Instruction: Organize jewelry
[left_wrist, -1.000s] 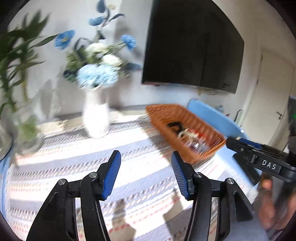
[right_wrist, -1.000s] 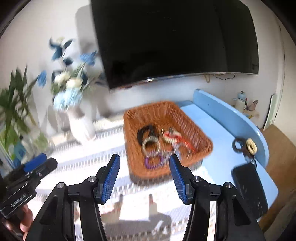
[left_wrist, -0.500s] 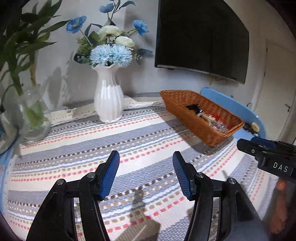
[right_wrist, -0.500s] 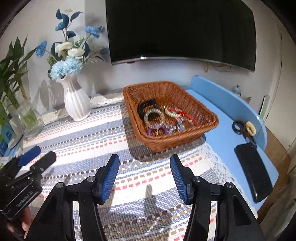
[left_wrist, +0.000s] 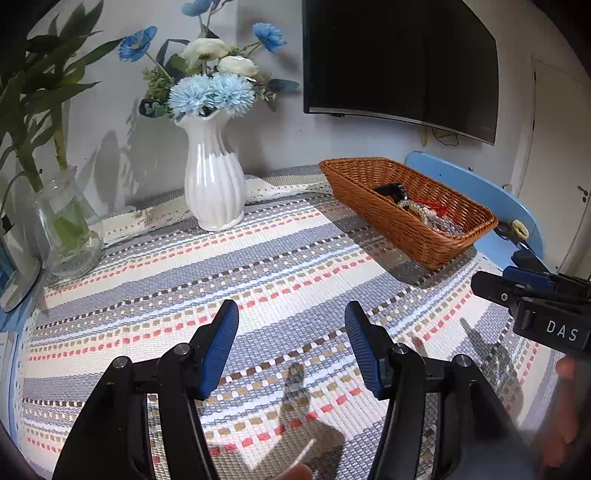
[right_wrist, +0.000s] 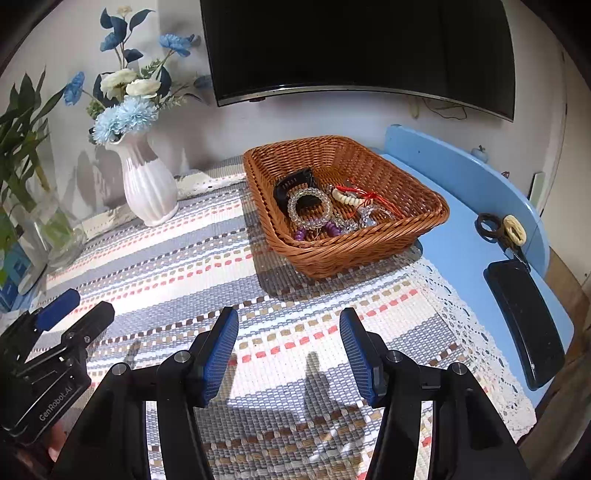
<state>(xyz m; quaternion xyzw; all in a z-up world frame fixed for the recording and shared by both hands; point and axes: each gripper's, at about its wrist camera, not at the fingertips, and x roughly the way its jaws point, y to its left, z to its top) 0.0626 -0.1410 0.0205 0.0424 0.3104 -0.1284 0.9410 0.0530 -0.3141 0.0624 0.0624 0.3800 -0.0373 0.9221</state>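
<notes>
Nearest: right gripper (right_wrist: 289, 345) spread wide, holding nothing, poised above the striped table mat (right_wrist: 207, 266). Left gripper (left_wrist: 291, 341) likewise parted and empty, above the same mat, well short of the basket. Each gripper visible at the edge of the other's view, side by side, apart from one another.

Mid-distance: wicker basket (right_wrist: 369, 251) resting on the far right part of the mat, straight ahead of the right gripper and off to the right of the left one. Inside, piled together and touching: clear bead bracelet (right_wrist: 309, 208), black band (right_wrist: 295, 182), cream bead bracelet with red cord (right_wrist: 351, 199), purple bead piece (right_wrist: 334, 229), plus further clear beads too tangled to separate by eye.

Right of the basket, on the bare blue tabletop (right_wrist: 454, 254): dark hair tie (right_wrist: 488, 226) and cream hair tie (right_wrist: 515, 229) just beside each other; black phone (right_wrist: 524, 321) nearer the edge.

Farther back: white vase (right_wrist: 149, 188) with blue and white flowers, glass jar (left_wrist: 66, 229) holding green stems, wall screen (right_wrist: 354, 48) above.

Progress, judged: jewelry gathered in the basket already; nothing loose on the mat. Remaining work unclear: either sorting the tangled pieces or collecting the two hair ties. Neither begun.
</notes>
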